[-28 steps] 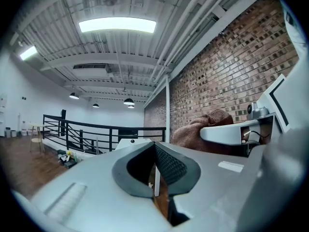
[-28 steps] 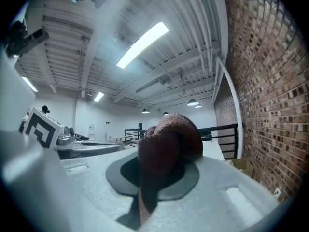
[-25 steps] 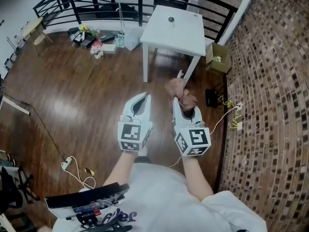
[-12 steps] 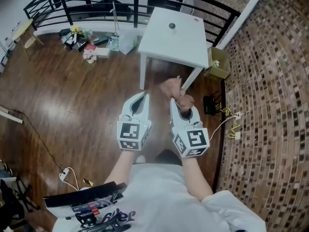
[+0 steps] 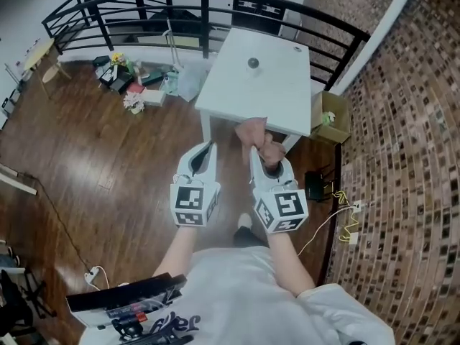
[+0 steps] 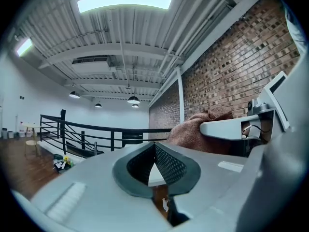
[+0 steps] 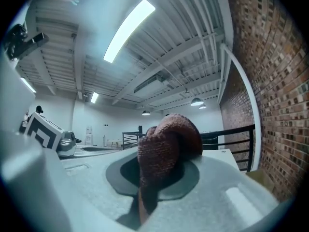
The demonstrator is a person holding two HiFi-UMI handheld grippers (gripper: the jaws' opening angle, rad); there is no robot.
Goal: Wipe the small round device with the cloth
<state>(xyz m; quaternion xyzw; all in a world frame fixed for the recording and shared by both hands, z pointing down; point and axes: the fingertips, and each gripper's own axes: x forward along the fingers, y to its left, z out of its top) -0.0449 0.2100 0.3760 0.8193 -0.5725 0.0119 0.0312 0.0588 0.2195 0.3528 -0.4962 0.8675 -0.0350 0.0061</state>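
A small round dark device [image 5: 253, 64] sits on the white table [image 5: 237, 95] ahead of me. My right gripper [image 5: 256, 152] is shut on a bunched reddish-brown cloth [image 5: 259, 139], held just short of the table's near edge; in the right gripper view the cloth [image 7: 164, 151] bulges up from between the jaws. My left gripper [image 5: 205, 149] hangs beside it, to the left, shut with nothing in it. From the left gripper view the shut jaws [image 6: 154, 164] point at the table edge and the cloth [image 6: 198, 129] shows at the right.
A black railing [image 5: 180, 6] curves behind the table. A cardboard box [image 5: 330, 117] stands at the table's right, by the brick wall [image 5: 410, 157]. Clutter [image 5: 136, 81] lies on the wood floor at left. Cables and a black box [image 5: 316, 185] lie near the wall.
Both grippers and the cloth have come closer to the white table; the table and device now sit lower and nearer in the head view. Neither gripper's jaws changed.
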